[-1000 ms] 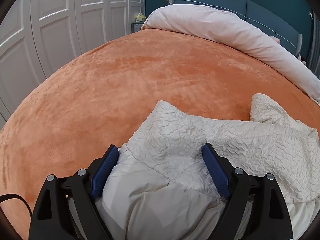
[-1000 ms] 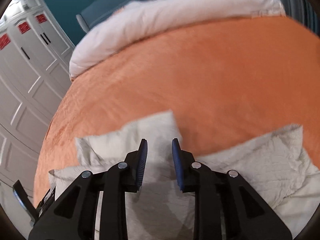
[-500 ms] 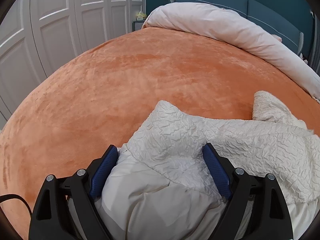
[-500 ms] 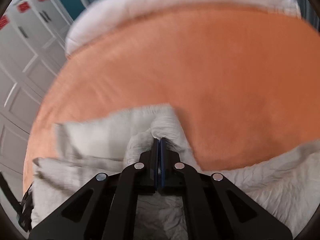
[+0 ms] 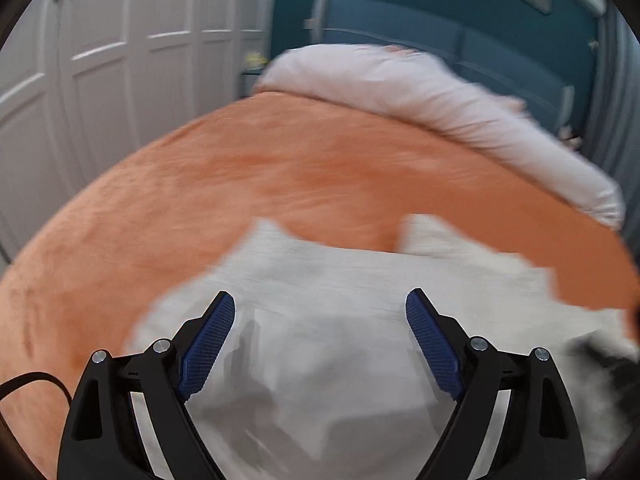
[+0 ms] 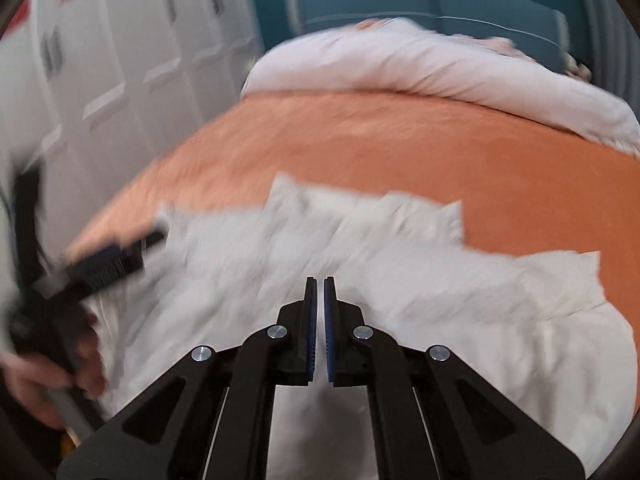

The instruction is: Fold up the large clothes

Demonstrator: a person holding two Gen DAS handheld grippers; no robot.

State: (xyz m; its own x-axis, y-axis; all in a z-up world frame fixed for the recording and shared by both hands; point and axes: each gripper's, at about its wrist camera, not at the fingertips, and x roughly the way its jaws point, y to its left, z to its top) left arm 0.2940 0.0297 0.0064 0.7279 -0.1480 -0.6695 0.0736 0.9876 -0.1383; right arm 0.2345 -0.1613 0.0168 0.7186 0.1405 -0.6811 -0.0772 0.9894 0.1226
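A crinkled cream garment lies spread on the orange bedspread, blurred by motion. My left gripper hangs open above its near part, with both blue pads clear of the cloth. In the right wrist view the same garment stretches across the front. My right gripper hovers over it with its jaws almost together and just starting to open. Only a thin slit parts the pads, and no fold shows pinched there. The left gripper and the hand holding it appear at the left edge.
A pale rolled duvet lies along the far end of the bed before a teal headboard. White wardrobe doors stand along the left side. Bare orange bedspread stretches beyond the garment.
The right gripper closed onto a fold of the garment, then swung sideways and rolled; the fold is no longer bunched at its tips. The left gripper rose and drew back, still open.
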